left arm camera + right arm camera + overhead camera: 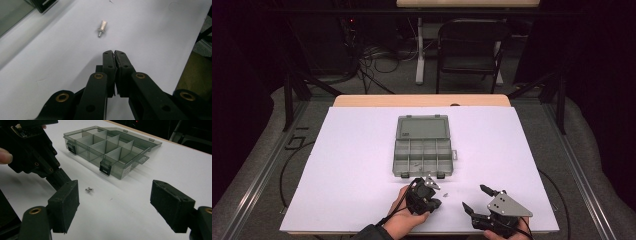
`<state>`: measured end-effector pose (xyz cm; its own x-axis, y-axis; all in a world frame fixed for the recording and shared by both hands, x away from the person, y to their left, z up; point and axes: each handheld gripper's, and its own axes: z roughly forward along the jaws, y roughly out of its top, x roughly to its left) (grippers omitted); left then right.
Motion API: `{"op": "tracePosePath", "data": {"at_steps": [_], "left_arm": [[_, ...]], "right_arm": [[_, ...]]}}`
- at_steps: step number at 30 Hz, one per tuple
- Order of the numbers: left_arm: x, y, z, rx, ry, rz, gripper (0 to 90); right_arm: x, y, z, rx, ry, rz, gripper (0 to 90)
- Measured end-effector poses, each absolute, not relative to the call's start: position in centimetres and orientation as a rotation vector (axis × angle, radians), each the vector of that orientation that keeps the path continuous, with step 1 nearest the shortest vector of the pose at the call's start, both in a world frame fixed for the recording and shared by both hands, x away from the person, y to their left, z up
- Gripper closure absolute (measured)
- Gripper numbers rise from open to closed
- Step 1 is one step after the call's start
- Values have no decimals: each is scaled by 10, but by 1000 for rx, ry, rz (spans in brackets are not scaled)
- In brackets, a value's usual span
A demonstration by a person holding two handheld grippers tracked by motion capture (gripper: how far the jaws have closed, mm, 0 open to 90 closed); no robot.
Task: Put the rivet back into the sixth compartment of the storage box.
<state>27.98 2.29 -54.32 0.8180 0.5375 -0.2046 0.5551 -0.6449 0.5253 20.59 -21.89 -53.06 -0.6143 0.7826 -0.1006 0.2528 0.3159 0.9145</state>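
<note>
the left gripper [430, 186] sits near the counter's [352, 165] front edge, just below the open box [423, 147], its fingers [110, 61] clenched together on nothing; its own view shows them pressed pad to pad with a small metal stud [102, 27] lying on the white sheet well ahead of them. so the step in hand looks like picking up loose hardware to sort into the box, and the grab has not caught the stud. the next move would call for opening those fingers, reaching forward and straddling the stud before closing. to the right, the right gripper [474, 198] rests with fingers released and wide apart, nothing between them. its view adds the box's dividers and black latches [105, 168], and a tiny part [88, 189] lying between box and left gripper, which the high view gives as mere specks.
</note>
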Motion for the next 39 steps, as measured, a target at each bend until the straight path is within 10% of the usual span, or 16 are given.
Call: {"op": "tracePosePath", "data": {"at_steps": [15, 39], "left_arm": [[293, 15, -541, 2356, 830, -14, 705], [295, 11, -545, 2383, 830, 9, 824]], "right_arm": [[205, -220, -530, 918, 2041, 1272, 226], [204, -223, -530, 929, 2031, 1267, 226]]}}
